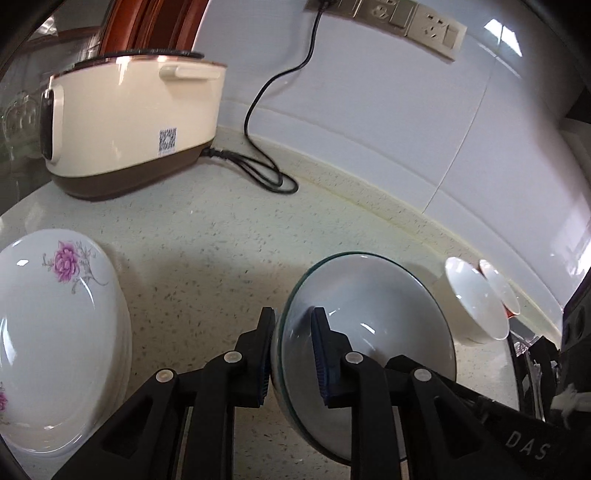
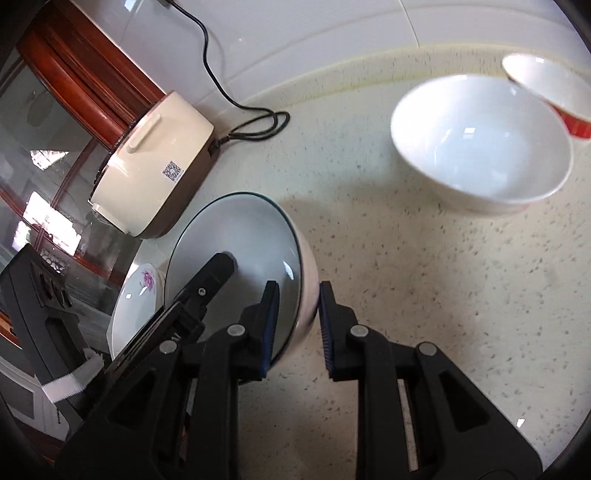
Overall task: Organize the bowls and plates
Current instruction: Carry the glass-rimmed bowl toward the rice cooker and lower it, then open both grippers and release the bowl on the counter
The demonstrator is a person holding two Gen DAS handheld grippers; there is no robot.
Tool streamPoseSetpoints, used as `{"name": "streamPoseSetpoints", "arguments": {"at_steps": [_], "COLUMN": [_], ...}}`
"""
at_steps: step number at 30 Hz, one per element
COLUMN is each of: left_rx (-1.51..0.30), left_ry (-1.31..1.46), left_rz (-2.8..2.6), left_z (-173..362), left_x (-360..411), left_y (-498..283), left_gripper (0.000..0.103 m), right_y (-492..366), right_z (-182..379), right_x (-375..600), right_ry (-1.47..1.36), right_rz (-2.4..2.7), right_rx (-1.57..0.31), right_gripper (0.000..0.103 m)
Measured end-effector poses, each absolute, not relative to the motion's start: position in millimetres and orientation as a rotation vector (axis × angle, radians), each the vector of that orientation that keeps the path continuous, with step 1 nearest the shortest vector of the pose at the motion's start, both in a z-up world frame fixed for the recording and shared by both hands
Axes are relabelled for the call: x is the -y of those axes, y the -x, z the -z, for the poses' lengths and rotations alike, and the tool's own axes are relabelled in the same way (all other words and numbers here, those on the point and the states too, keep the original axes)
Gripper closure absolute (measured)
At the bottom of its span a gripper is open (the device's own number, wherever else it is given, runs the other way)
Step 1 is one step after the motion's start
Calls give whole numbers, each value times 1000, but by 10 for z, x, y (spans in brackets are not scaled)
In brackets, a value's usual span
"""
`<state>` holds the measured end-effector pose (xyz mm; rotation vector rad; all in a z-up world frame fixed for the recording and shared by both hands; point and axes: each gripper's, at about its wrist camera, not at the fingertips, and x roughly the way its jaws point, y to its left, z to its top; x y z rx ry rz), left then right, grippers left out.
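A grey bowl with a dark green rim [image 1: 369, 314] [image 2: 236, 251] is held from both sides over the speckled counter. My left gripper [image 1: 293, 354] is shut on its left rim, one pad inside and one outside. Across the bowl, my right gripper [image 2: 297, 325] is shut on the opposite wall in the same way. One left gripper finger [image 2: 218, 273] reaches into the bowl in the right wrist view. A stack of white plates with a pink flower [image 1: 55, 314] [image 2: 136, 302] lies to the left. A white bowl [image 1: 476, 299] [image 2: 480, 147] and a red-sided bowl [image 1: 498, 288] [image 2: 546, 88] stand to the right.
A cream rice cooker [image 1: 129, 122] [image 2: 155, 173] stands at the back left, its black cable [image 1: 266, 166] [image 2: 255, 125] looped on the counter [image 1: 221, 240]. White wall tiles with sockets [image 1: 406, 18] close off the back. A glass-fronted wooden cabinet [image 2: 55, 110] is on the left.
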<state>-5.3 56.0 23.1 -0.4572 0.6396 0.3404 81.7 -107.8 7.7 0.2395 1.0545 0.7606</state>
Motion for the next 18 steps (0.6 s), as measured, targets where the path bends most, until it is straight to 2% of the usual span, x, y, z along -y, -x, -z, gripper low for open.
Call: {"name": "streamPoseSetpoints", "arguments": {"at_steps": [14, 18], "left_rx": [-652, -652], "left_ry": [505, 502], "left_rz": [-403, -424], "left_z": [-163, -190], "left_x": [-727, -711], "left_y": [64, 108], "left_gripper": [79, 77], "right_y": [-778, -782], "right_z": [-23, -49], "right_x": [958, 967], "right_ry": [-269, -282], "right_rz": [-807, -819], "right_rx": [-1057, -1048], "right_gripper": [78, 75]}}
